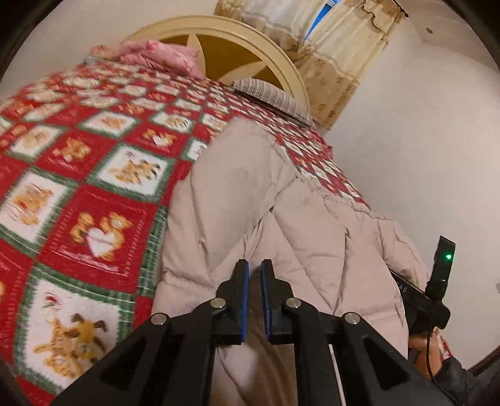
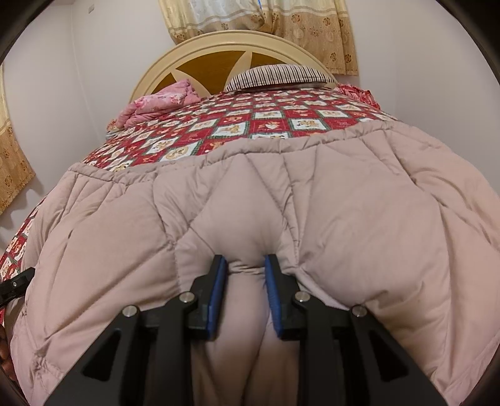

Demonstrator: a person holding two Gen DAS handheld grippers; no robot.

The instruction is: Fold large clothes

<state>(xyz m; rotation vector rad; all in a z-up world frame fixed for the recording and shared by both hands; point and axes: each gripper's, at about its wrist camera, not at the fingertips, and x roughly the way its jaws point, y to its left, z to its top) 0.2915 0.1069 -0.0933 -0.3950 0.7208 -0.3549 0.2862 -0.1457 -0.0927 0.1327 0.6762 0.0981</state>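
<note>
Quilted coat (image 2: 312,193): pale beige, padded, spread over the near part of the bed; its far stitched hem runs straight across the blanket. In the left wrist view the coat (image 1: 250,200) lies toward the bed's right side, with a broad stretch of blanket bare to its left.

Blanket (image 2: 250,125): red and green checks with bear pictures, covering the bed up to the headboard (image 2: 234,40).

Far end: pink bundle (image 2: 162,100) and striped pillow (image 2: 278,75) against the headboard; curtain (image 2: 281,18) behind.

Left gripper (image 1: 254,265): pads nearly together, a thin fold of coat pinched between them.

Right gripper (image 2: 245,260): pads moderately apart, a puffy ridge of coat squeezed between them, both pads touching fabric.
</note>
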